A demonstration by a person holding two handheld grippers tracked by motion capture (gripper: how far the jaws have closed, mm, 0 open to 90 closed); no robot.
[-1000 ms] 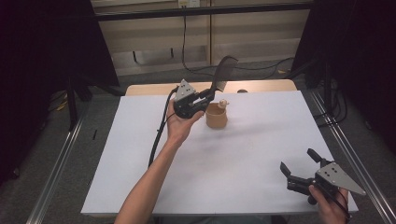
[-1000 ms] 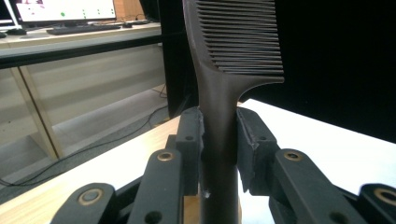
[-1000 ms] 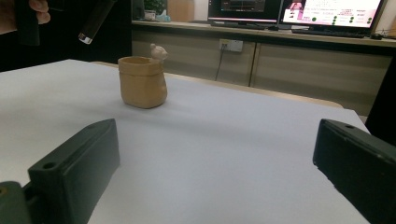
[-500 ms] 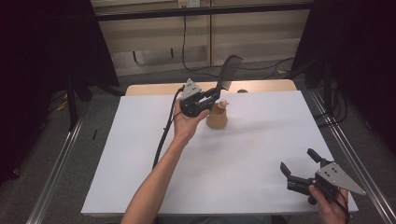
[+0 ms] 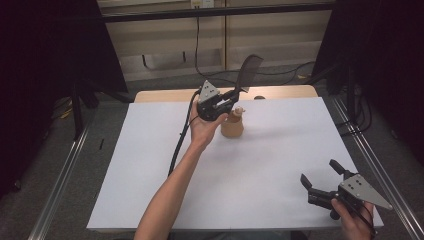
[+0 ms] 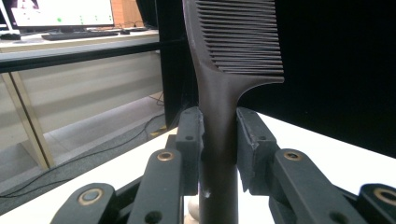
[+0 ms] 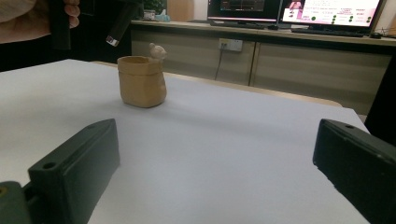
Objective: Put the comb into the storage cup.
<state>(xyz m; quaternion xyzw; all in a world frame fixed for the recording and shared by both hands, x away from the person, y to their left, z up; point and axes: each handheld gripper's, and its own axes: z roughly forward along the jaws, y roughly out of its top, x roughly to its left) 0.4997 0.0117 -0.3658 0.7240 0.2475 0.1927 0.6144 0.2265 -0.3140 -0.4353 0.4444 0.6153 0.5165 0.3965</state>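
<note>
In the upper middle of the high view, a dark comb (image 5: 248, 71) is clamped by its handle between the fingers of the left gripper (image 5: 231, 94), teeth end raised up and to the right. Just right of that gripper and below the comb, a small tan pot (image 5: 232, 127) stands on the white worktop (image 5: 280, 150). The step in hand is judged to be lowering the comb into the pot: the handle end should be centred over the rim, kept near upright, and released only once seated. At lower right, the right gripper (image 5: 322, 179) is held low, its fingers spread and empty.
</note>
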